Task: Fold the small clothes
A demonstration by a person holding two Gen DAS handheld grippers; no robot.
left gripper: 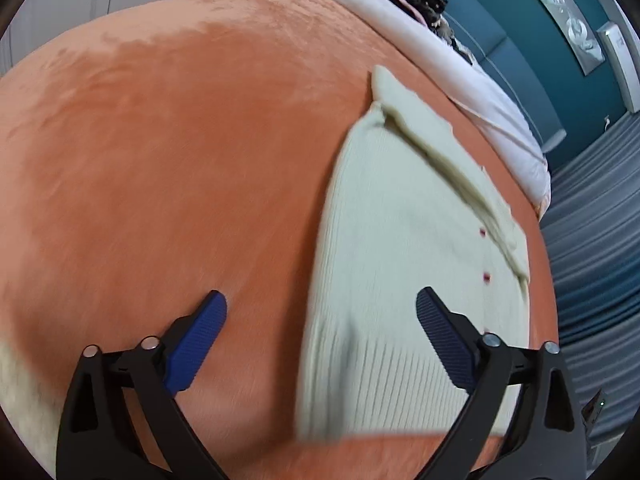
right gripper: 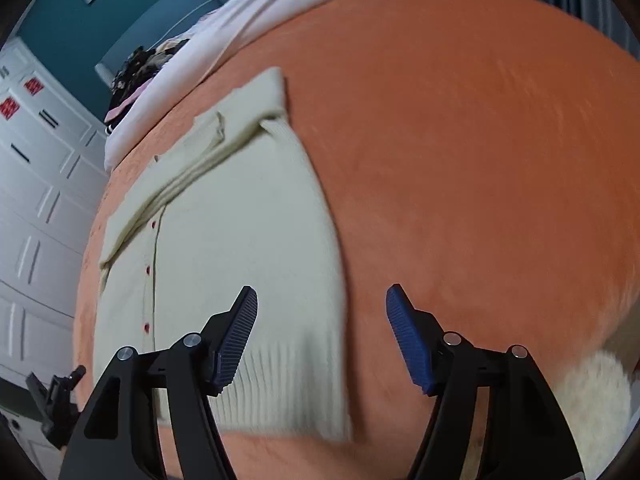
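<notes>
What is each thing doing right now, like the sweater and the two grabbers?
Cream ribbed knit cardigan with red buttons: lying flat, partly folded, held by nothing.
Left gripper: open, empty.
Right gripper: open, empty.
Orange plush blanket: spread smooth under the cardigan.

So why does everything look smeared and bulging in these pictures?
Left wrist view: motion blur smears the cream ribbed knit cardigan, sharp only on the left claw. Right wrist view: same smear; the fisheye lens bulges the orange plush blanket.

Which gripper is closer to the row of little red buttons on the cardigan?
Roughly equal. The left gripper straddles the cardigan's left edge; the right gripper straddles its right edge, the red buttons between.
</notes>
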